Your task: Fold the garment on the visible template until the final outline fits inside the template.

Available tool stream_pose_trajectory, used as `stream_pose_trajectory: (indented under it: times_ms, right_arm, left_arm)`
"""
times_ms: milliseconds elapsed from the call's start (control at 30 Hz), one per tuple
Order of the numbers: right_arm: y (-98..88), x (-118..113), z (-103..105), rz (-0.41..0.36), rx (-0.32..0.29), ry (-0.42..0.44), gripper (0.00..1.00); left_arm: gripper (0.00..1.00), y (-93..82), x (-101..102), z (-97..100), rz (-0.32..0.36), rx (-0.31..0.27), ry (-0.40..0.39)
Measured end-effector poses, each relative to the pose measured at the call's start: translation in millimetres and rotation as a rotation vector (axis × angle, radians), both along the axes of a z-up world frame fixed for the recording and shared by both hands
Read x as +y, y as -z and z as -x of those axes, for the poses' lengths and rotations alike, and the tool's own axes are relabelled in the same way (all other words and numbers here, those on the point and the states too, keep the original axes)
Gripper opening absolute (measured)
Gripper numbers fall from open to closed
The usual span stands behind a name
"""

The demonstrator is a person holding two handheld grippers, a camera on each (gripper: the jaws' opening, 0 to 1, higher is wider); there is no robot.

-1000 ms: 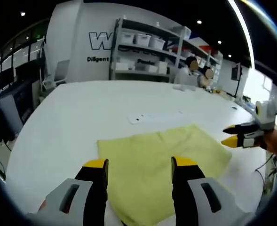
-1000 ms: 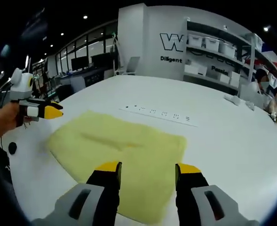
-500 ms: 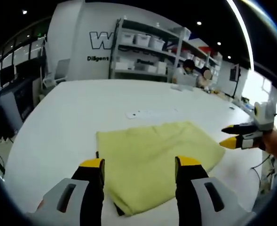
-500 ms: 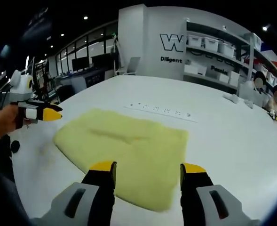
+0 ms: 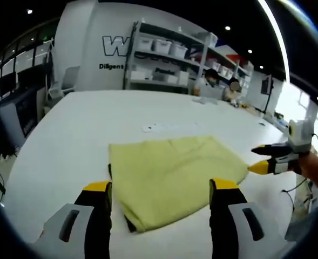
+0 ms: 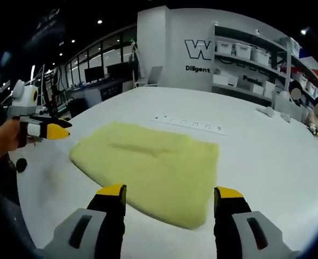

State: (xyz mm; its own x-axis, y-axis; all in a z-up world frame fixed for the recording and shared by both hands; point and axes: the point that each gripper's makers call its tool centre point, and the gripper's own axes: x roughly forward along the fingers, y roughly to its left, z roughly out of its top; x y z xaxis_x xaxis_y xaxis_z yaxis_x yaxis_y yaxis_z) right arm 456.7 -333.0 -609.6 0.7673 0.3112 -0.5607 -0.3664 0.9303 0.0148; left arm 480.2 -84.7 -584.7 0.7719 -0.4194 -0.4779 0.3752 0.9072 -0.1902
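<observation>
A folded pale-yellow cloth garment (image 5: 172,175) lies flat near the middle of a large white table (image 5: 72,140), well in from every edge, with a strip of small dark marks (image 6: 188,124) on the tabletop just beyond its far side. The left gripper (image 5: 159,191), black with yellow tips, hovers above the cloth's near edge with its jaws spread wide and nothing between them. The right gripper (image 6: 169,197) is likewise released and empty, poised over the opposite near edge. In the left gripper view the right one also shows from the side, held in a hand (image 5: 315,167) just off the garment's corner.

No clear template outline can be made out under the cloth, so whether the fold already fits is uncertain. A dark sliver peeks out at the near left corner (image 5: 129,224), suggesting layers that are not squared up. The risk from here: a pinch that catches only the top layer would drag the stack askew or open the fold, pushing an edge outside the intended outline. A hasty pull could also slide the whole bundle across the smooth tabletop.
</observation>
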Motion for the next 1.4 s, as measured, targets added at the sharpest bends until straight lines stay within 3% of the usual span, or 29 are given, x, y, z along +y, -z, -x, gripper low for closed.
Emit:
stream_pose_trajectory:
  times_ms: [333, 633, 1200, 1400]
  right_arm:
    - [2.3, 3, 20, -0.013, -0.001, -0.008, 0.77]
    - [13.8, 4, 40, -0.023, 0.024, -0.003, 0.81]
    - [15.1, 0, 61, -0.050, 0.043, 0.012, 0.77]
    - [16.5, -1, 64, -0.055, 0.056, 0.008, 0.66]
  left_arm:
    - [0.82, 5.2, -2, 26.5, 0.008, 0.007, 0.009]
    - [0.86, 13.6, -3, 49.6, 0.006, 0.024, 0.013]
    - [0.85, 24.9, -9, 79.0, 0.016, 0.055, 0.024]
    - [0.81, 29.4, -6, 82.0, 0.017, 0.069, 0.018]
